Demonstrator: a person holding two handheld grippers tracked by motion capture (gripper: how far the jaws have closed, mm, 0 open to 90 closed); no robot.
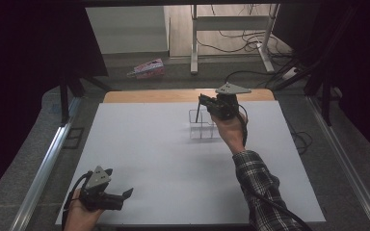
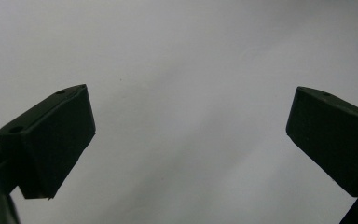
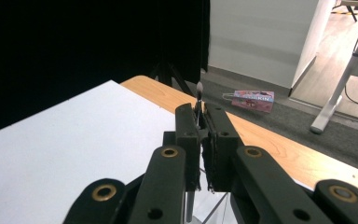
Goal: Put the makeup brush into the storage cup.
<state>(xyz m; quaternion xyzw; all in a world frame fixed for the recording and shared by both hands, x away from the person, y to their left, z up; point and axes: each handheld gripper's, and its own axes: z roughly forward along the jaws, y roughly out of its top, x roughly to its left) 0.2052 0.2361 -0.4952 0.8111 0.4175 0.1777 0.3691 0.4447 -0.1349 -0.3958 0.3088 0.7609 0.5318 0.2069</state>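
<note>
My right gripper (image 1: pixel 204 100) hovers over the far middle of the white board (image 1: pixel 173 159), shut on a thin dark stick (image 1: pixel 198 109). The stick hangs down into a clear divided holder (image 1: pixel 202 127) standing on the board. In the right gripper view the jaws (image 3: pixel 201 114) are pressed together on the stick, whose pale tip (image 3: pixel 199 87) pokes up above them. My left gripper (image 1: pixel 120 185) rests low at the board's near left corner. It is open, and the left gripper view has bare white board between its fingers (image 2: pixel 56 135).
The white board lies on a wooden table whose far edge (image 1: pixel 149 95) is exposed. A pink box (image 1: pixel 148 68) lies on the grey floor beyond it. Desk legs and cables (image 1: pixel 231 45) stand farther back, and dark curtains hang on both sides.
</note>
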